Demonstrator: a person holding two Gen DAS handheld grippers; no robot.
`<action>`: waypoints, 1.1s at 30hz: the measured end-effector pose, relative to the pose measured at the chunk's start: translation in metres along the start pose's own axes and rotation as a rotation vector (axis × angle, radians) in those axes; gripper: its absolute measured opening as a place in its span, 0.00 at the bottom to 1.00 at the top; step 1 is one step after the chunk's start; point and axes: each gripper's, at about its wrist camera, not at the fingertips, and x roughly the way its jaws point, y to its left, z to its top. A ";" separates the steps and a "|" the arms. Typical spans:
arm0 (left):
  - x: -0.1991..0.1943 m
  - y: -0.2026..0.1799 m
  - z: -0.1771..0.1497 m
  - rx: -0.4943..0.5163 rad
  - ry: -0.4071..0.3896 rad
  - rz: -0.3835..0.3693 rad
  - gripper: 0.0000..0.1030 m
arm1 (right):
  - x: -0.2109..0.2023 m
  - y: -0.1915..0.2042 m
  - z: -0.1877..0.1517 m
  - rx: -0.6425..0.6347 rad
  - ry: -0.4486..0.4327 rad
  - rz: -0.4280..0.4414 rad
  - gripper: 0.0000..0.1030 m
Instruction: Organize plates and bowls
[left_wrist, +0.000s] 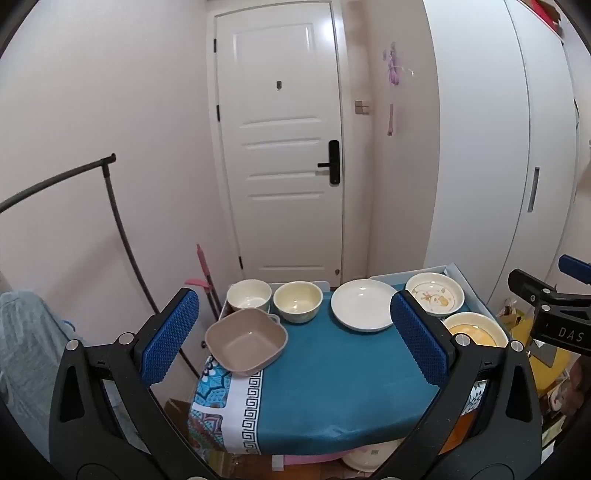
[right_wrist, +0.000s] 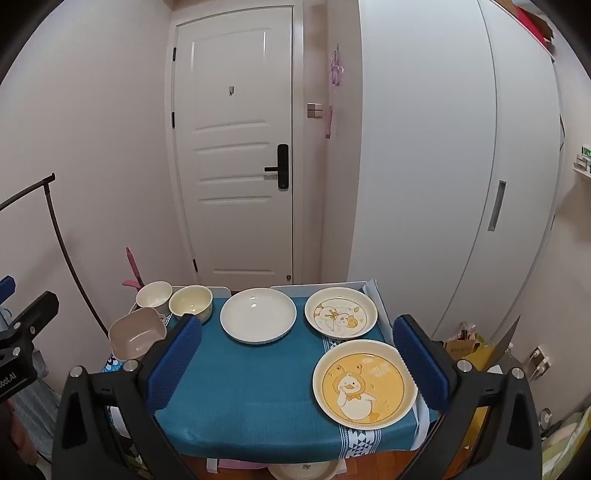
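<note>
A small table under a teal cloth (left_wrist: 332, 387) (right_wrist: 258, 387) carries the dishes. At its left sit a brown square bowl (left_wrist: 246, 341) (right_wrist: 136, 338), a white bowl (left_wrist: 248, 294) (right_wrist: 153, 294) and a cream bowl (left_wrist: 297, 301) (right_wrist: 191, 302). A plain white plate (left_wrist: 364, 304) (right_wrist: 258, 315) lies in the middle. A white duck plate (left_wrist: 435, 294) (right_wrist: 341, 312) and a yellow duck plate (left_wrist: 476, 329) (right_wrist: 365, 384) lie on the right. My left gripper (left_wrist: 295, 341) and right gripper (right_wrist: 297, 363) both stand open above the near edge, holding nothing.
A white door (left_wrist: 280, 147) and a white wardrobe (right_wrist: 461, 166) stand behind the table. A dark clothes rail (left_wrist: 110, 221) curves at the left. Paper bags (right_wrist: 465, 343) sit on the floor at the right. Another dish (right_wrist: 303, 470) lies below the table's front edge.
</note>
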 end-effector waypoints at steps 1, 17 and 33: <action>0.000 -0.001 0.001 0.002 -0.002 -0.001 1.00 | 0.000 0.000 0.000 0.002 0.002 0.001 1.00; 0.002 -0.002 0.002 -0.005 -0.001 -0.004 1.00 | 0.006 0.002 0.000 0.000 0.005 0.002 1.00; 0.004 0.002 0.003 -0.023 0.000 -0.002 1.00 | 0.007 0.004 0.000 -0.005 0.006 0.001 1.00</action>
